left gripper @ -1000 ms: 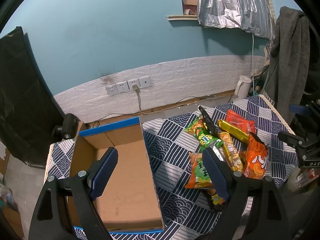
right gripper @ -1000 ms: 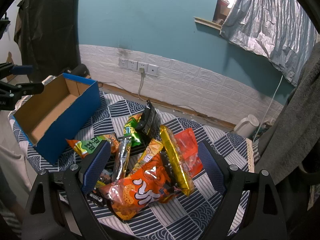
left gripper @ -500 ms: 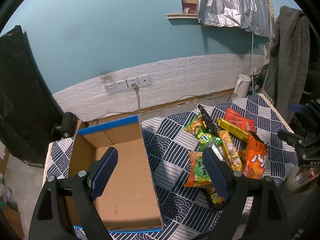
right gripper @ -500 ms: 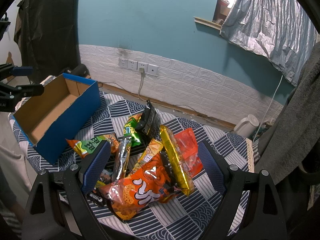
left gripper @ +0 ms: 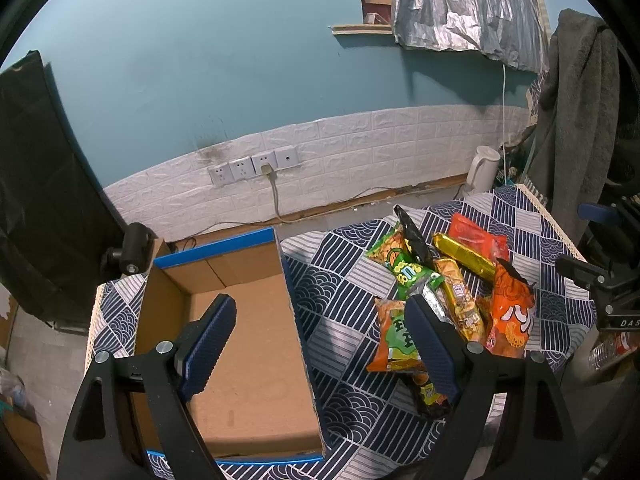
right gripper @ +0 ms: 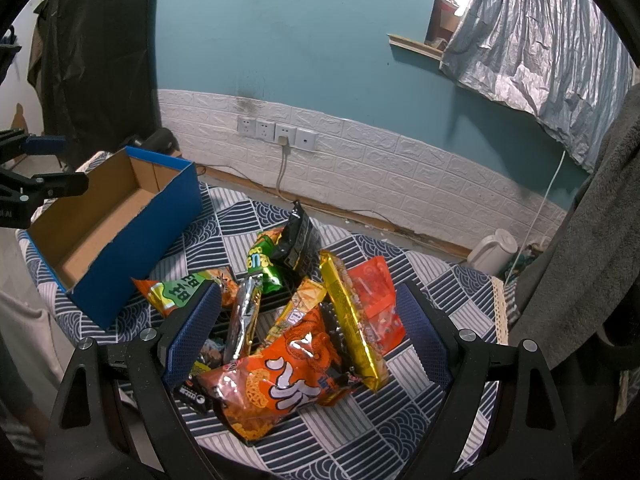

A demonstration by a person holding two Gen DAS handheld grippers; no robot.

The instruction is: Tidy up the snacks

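Note:
A pile of snack packets lies on the patterned tablecloth: a big orange bag [right gripper: 276, 380], a gold bar packet [right gripper: 352, 312], a red packet [right gripper: 376, 296], a black bag [right gripper: 298, 240] and green packets [right gripper: 260, 264]. The pile also shows in the left wrist view, with the orange bag [left gripper: 510, 316] at its right. An empty blue cardboard box [left gripper: 240, 344] stands to the left [right gripper: 120, 220]. My left gripper [left gripper: 320, 344] is open above the box's right wall. My right gripper [right gripper: 308, 332] is open and empty above the snack pile.
A white kettle [right gripper: 494, 256] stands at the table's far right corner. A wall with sockets [left gripper: 254, 168] and a cable runs behind the table. A grey towel [left gripper: 576, 120] hangs at the right. A black cloth [left gripper: 36, 184] hangs at the left.
The left gripper has shifted slightly, so the scene sits a little lower and left in its view. The right gripper has not visibly moved.

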